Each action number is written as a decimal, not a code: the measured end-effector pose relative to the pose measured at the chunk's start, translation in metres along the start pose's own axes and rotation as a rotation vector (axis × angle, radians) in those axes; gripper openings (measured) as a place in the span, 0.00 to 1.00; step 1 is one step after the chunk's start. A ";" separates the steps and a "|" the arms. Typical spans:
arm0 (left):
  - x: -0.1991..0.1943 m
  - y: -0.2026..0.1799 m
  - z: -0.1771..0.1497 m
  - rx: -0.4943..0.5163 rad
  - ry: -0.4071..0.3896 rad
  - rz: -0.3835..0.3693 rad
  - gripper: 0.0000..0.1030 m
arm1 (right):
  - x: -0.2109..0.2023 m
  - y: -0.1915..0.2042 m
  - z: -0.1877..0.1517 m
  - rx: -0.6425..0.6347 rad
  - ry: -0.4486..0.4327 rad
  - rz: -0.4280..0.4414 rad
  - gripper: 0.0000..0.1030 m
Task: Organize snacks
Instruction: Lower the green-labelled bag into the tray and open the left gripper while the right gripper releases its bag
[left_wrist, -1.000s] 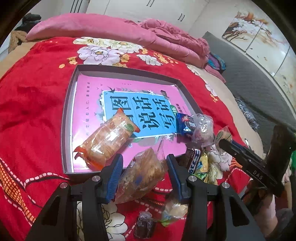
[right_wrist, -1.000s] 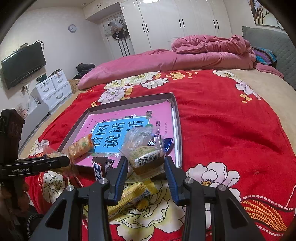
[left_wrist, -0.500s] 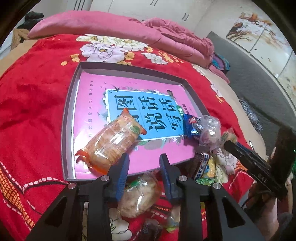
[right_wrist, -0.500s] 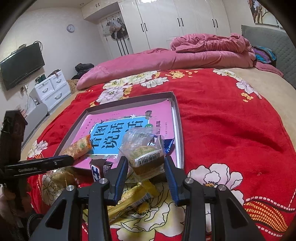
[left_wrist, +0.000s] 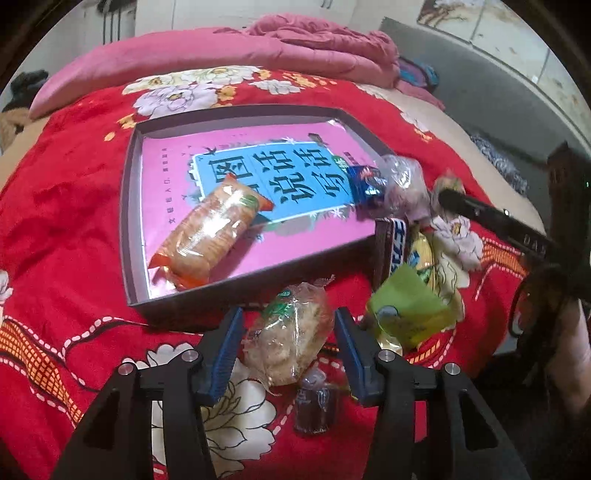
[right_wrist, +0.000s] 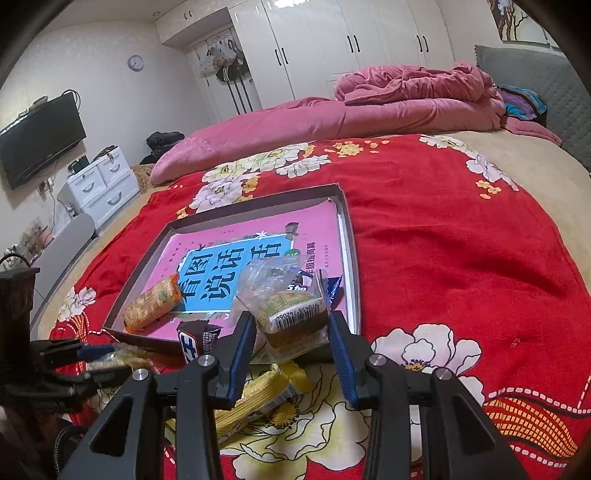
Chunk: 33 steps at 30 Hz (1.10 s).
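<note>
Snacks lay half in, half out of the tray.

Your left gripper (left_wrist: 286, 338) stood open around a clear pastry bag (left_wrist: 291, 332) at lower centre, just outside the tray (left_wrist: 129, 206); an orange cracker pack (left_wrist: 210, 232) lay inside. Your right gripper (right_wrist: 291, 336) clasped a barcoded clear snack packet (right_wrist: 288, 310) at the tray's near edge, a yellow bar (right_wrist: 258, 395) below.

A long pack of orange biscuits (left_wrist: 210, 230) lies slantwise inside a shallow grey box lid (left_wrist: 127, 206) lined with a pink booklet (left_wrist: 258, 147), on a red flowered bedspread. A blue wrapper (left_wrist: 364, 181) and a clear bag (left_wrist: 404, 181) sit at the lid's right corner. Just outside the front rim lie a clear pack of pale crackers (left_wrist: 293, 334), a dark chocolate bar (left_wrist: 391, 243), a green packet (left_wrist: 408, 308), a yellow snack bar (right_wrist: 258, 393) and a small dark sweet (left_wrist: 316, 404).
</note>
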<state>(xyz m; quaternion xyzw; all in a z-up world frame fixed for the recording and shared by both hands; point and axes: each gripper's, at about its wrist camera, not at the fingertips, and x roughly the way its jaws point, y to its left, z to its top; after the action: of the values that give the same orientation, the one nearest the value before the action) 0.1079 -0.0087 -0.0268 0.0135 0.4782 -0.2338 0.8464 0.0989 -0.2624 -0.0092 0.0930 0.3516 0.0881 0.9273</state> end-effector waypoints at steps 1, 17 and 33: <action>0.000 -0.001 0.000 0.003 -0.001 0.001 0.51 | 0.000 0.000 0.000 0.003 0.000 0.000 0.40; -0.007 0.005 0.013 -0.059 -0.054 -0.012 0.34 | 0.001 0.003 0.001 -0.002 -0.013 -0.012 0.40; -0.014 0.015 0.031 -0.144 -0.131 -0.041 0.31 | 0.008 0.001 0.004 0.006 -0.008 -0.027 0.40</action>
<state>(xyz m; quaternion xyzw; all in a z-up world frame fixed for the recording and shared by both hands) 0.1333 0.0024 -0.0015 -0.0726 0.4375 -0.2163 0.8698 0.1075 -0.2601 -0.0110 0.0915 0.3493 0.0738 0.9296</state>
